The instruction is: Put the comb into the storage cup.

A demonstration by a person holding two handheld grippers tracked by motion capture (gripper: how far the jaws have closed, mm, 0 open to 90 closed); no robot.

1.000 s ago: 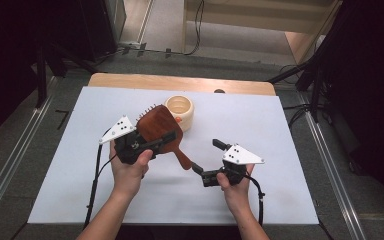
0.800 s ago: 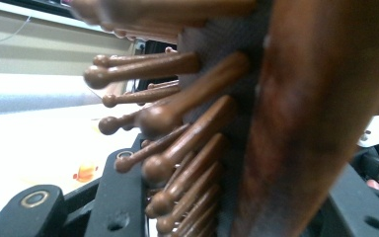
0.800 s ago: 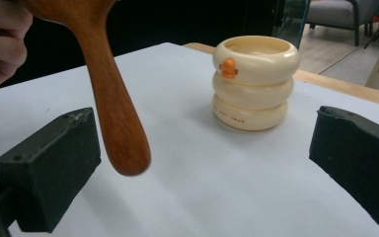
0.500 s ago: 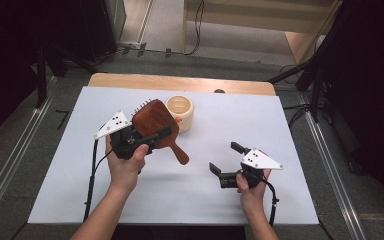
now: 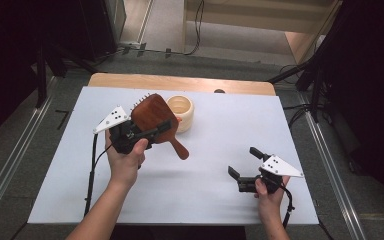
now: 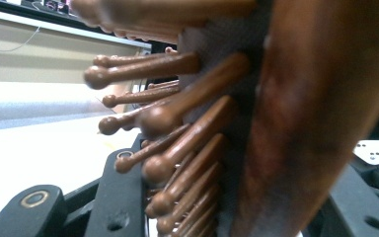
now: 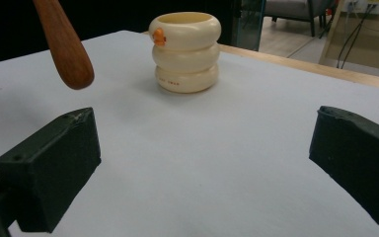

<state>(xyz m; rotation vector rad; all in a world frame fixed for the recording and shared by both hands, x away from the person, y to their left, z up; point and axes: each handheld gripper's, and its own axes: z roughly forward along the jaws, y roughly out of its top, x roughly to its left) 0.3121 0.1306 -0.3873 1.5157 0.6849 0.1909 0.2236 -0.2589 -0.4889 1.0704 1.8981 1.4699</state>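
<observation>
- Right gripper [image 5: 241, 165] is sitting nearest, low over the near right part of the table [image 5: 215, 200], held in the person's right hand [image 5: 270, 192]; jaws are standing wide apart with nothing between them.
- In the right gripper view, the gripper [image 7: 205, 163] is showing its two black jaws at the left and right edges, bare white table [image 7: 202, 187] between them.
- Left hand [image 5: 126, 162] is coming in from the bottom left, gripping the left gripper [image 5: 147, 132] above the left middle of the table.
- Left gripper is clamping the brush [image 5: 155, 117] by its head; jaws are closed on it, one across the smooth wooden back, the other on the bristle side.
- Brush is being held off the table, tilted, bristles facing away to the far left, handle pointing down right toward the table's middle, its tip free.
- In the left gripper view, the brush [image 6: 286, 113] is looming very close: round-tipped wooden bristles sticking leftward, wooden body at the right, black jaw parts below.
- In the right gripper view, the handle end of the brush [image 7: 66, 49] is hanging at the upper left, clear of the table.
- Cup [image 5: 181, 112] is standing upright just behind the brush head, toward the far middle of the table; cream, ribbed, small orange mark on its side.
- In the right gripper view, the cup [image 7: 185, 52] is standing well beyond the jaws, apart from the handle.
- Table's wooden far edge and grey floor are lying beyond.
</observation>
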